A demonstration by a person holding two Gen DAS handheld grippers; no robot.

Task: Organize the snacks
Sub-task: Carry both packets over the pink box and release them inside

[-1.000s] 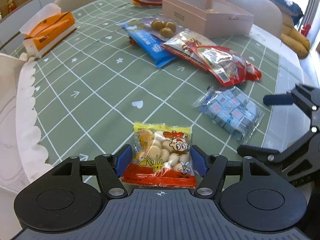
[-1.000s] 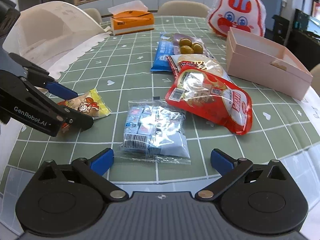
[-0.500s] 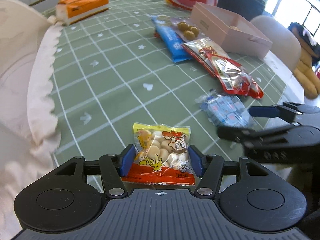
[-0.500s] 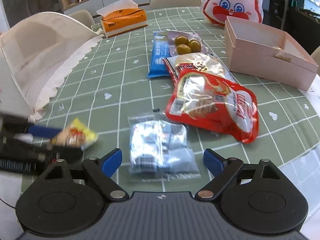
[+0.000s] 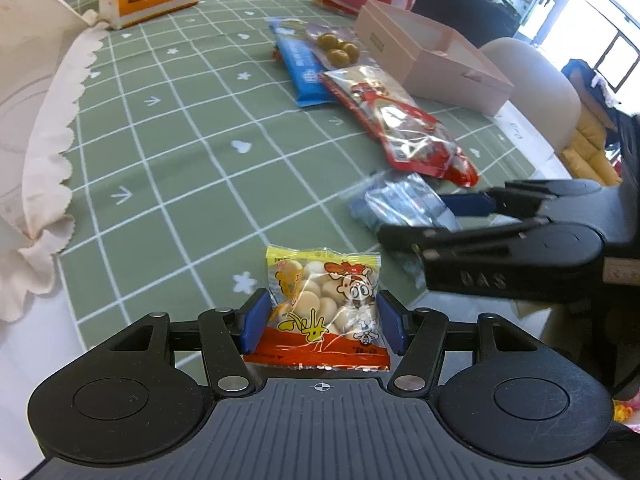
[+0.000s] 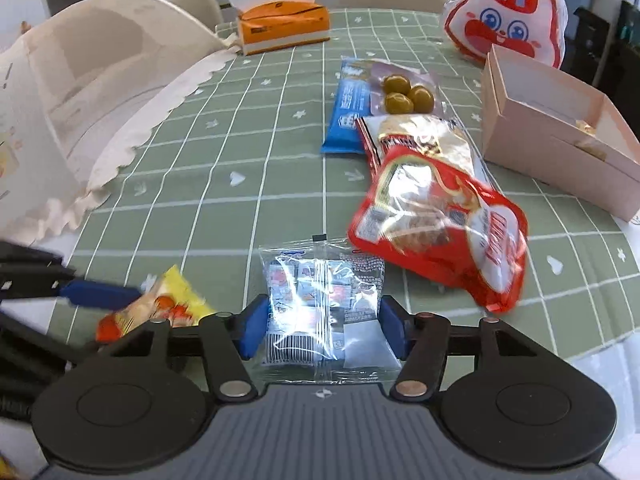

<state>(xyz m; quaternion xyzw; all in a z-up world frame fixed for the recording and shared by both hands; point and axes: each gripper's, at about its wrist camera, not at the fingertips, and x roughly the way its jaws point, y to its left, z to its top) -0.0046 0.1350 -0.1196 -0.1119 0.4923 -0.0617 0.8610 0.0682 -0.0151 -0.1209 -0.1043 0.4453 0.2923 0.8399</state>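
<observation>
My left gripper (image 5: 320,320) is shut on a yellow-and-red cookie packet (image 5: 320,300), held above the green checked tablecloth (image 5: 180,140). My right gripper (image 6: 324,326) is shut on a clear packet of blue-wrapped candies (image 6: 320,304); it shows in the left wrist view (image 5: 400,204) between the right gripper's fingers. The cookie packet appears at lower left of the right wrist view (image 6: 160,308). A large red snack bag (image 6: 440,224), a blue bar packet (image 6: 350,108) and a pack of green olives (image 6: 404,94) lie ahead. An open pink box (image 6: 552,136) stands at right.
An orange tissue box (image 6: 284,24) sits at the far side. A red-and-white rabbit bag (image 6: 504,16) stands behind the pink box. A white lace food cover (image 6: 100,92) stands at left. Chairs ring the table's far edge.
My right gripper has moved forward and closed on the candy packet, which was lying free between open fingers. My left gripper keeps the cookie packet and has swung its view rightward.
</observation>
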